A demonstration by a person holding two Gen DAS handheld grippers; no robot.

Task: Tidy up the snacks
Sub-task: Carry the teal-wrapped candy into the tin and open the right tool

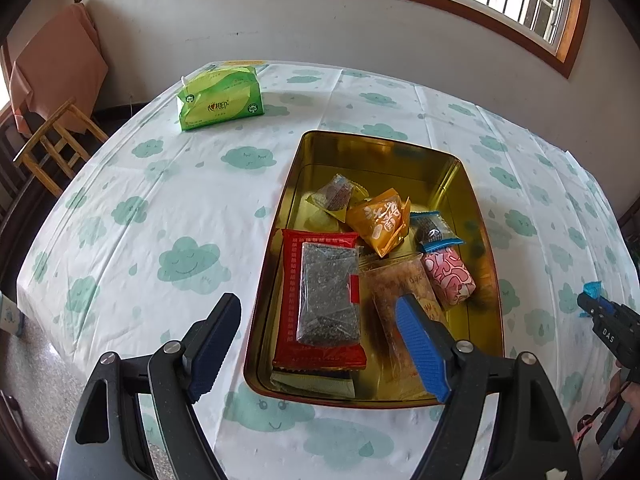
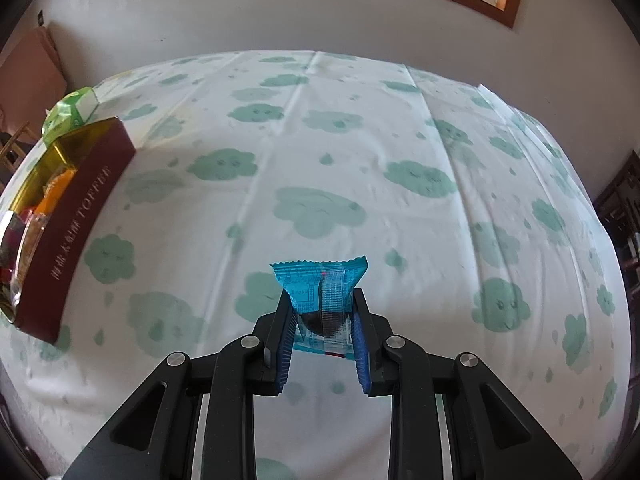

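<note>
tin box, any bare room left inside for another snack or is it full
Yes: the tin has bare gold floor at its far end, beyond the orange packet. The near half is crowded, with the red packet and pink packet.

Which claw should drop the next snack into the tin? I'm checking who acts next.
Right. The right claw is shut on a blue snack packet, beside the tin. The left claw hangs open and empty over the tin.

The left gripper point(image 1: 320, 344) pointed steeply down with its jaws wide apart and nothing between them. The right gripper point(image 2: 322, 334) also pointed down, its jaws pressed together on a small packet.
</note>
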